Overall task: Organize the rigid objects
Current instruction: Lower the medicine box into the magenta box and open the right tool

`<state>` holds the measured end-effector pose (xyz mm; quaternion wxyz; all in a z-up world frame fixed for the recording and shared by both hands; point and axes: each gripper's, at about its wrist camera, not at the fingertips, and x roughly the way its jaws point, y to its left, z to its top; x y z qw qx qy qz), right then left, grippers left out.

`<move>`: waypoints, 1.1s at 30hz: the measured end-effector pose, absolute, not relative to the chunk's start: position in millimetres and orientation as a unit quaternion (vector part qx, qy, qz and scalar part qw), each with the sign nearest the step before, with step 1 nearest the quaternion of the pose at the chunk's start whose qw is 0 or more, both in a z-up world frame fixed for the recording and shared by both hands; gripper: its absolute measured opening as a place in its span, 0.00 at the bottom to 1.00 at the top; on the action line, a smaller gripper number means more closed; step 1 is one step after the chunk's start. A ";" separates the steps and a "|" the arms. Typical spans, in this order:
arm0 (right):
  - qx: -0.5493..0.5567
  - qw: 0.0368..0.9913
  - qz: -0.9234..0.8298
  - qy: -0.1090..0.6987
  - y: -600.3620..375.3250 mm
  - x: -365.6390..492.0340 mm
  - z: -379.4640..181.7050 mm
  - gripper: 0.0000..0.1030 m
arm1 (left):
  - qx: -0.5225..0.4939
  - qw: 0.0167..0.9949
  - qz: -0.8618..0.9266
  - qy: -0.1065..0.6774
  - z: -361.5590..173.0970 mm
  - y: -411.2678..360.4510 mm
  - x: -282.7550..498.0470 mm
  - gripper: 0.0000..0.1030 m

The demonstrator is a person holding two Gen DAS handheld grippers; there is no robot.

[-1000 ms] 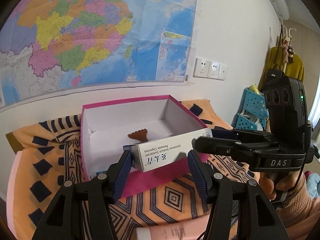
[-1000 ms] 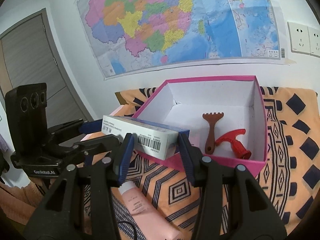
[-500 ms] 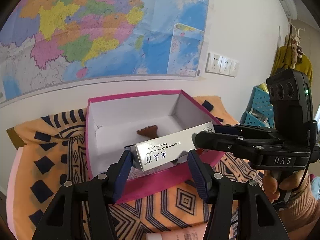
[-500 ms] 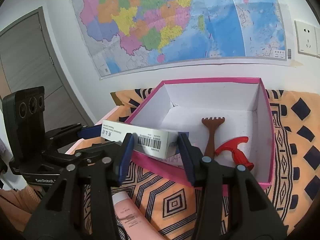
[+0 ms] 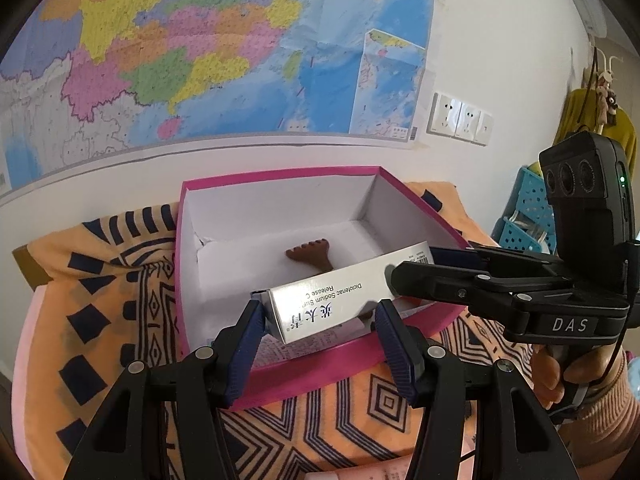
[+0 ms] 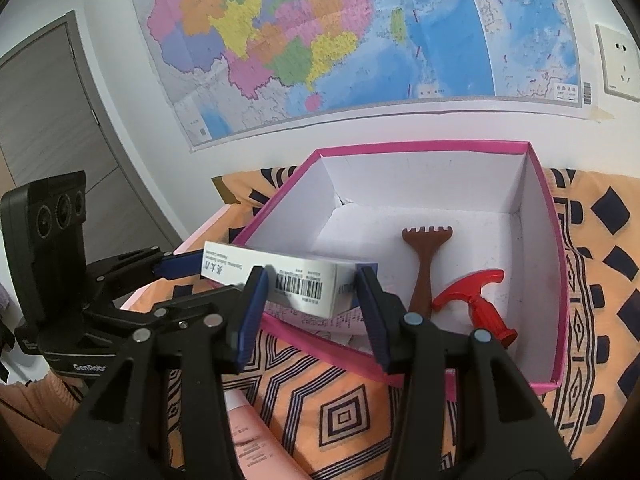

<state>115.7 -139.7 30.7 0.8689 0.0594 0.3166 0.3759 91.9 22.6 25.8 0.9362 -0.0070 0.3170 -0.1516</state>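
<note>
Grippers first: our right gripper (image 6: pixel 310 304) is clamped on the barcode end of the white medicine carton (image 6: pixel 280 280), blue pads pressed against both sides. Our left gripper (image 5: pixel 318 330) frames the carton's other end (image 5: pixel 340 300); its left pad sits right at the carton's corner, but the right pad looks to stand a touch clear, so we cannot tell whether it is really gripping. From the left wrist view we see the right gripper (image 5: pixel 412 272) reaching in from the side along the carton's far end, a hand (image 5: pixel 560 372) wrapped round its handle.

Carton held level, up in the air, hanging over the near wall of the open pink box (image 6: pixel 536 184), half across the rim. Just under it, inside the box, lies a printed paper leaflet (image 6: pixel 320 318).

Further in on the white floor of the box we have a brown toy rake (image 6: pixel 424 268), teeth towards the far wall, and just beside it a red toy hammer (image 6: pixel 476 300), lying on its side.

Box sits on an orange patterned cloth (image 6: pixel 348 416) covering the worktop. Nearer us on the cloth lies a pink tube (image 6: pixel 256 444), partly behind the right gripper. Behind it all, a big coloured map (image 6: pixel 360 32) on the wall, and white sockets (image 5: pixel 460 118) to its right.
</note>
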 end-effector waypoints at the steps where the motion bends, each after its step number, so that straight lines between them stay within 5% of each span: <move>1: 0.059 0.869 0.376 0.317 -138.9 116.9 30.1 0.48 | -0.007 0.936 -0.150 0.318 25.0 22.9 92.7 0.56; 33: 0.038 0.849 0.376 0.369 -105.1 150.5 -5.5 0.47 | 0.006 0.929 -0.108 0.354 1.8 32.9 119.8 0.56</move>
